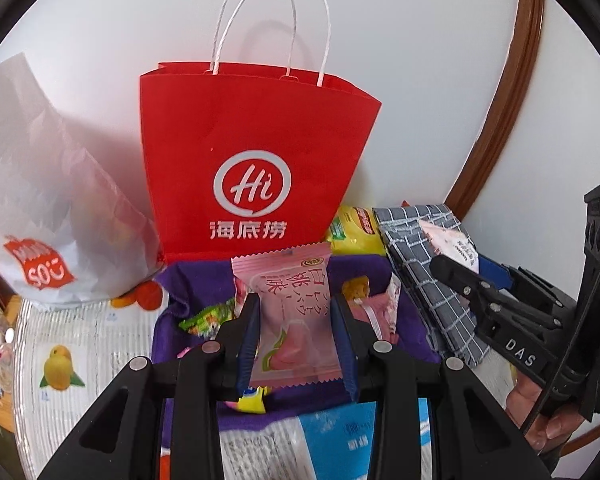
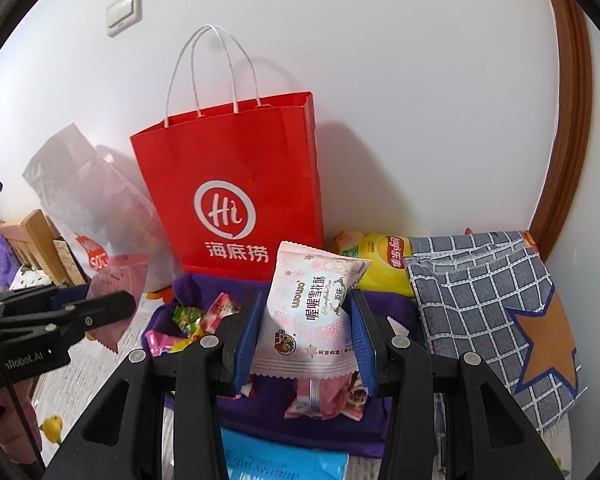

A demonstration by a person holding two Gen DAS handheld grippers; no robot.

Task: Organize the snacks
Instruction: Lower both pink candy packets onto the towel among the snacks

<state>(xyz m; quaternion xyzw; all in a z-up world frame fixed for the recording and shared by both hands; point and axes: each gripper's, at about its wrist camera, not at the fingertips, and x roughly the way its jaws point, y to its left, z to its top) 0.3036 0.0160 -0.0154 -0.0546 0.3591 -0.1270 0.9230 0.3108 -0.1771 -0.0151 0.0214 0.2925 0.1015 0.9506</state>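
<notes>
My left gripper [image 1: 296, 316] is shut on a pink peach-flavour snack packet [image 1: 292, 312], held above a purple cloth bin [image 1: 404, 312] of loose candies. My right gripper [image 2: 306, 312] is shut on a white-and-pink snowflake crisp packet [image 2: 312, 316], held above the same purple bin [image 2: 384, 300]. A red paper bag [image 1: 256, 152] with white handles stands upright behind the bin against the wall; it also shows in the right wrist view [image 2: 236, 184]. The right gripper appears in the left wrist view [image 1: 472, 276], and the left gripper in the right wrist view [image 2: 100, 300], each with its packet.
A grey checked fabric bin [image 2: 484, 304] with an orange star stands right of the purple bin. A yellow chip bag [image 2: 384, 260] lies behind. A white plastic bag [image 1: 40, 184] slumps at the left. A blue-and-white packet [image 1: 340, 436] lies in front. A brown door frame [image 2: 568, 128] is at right.
</notes>
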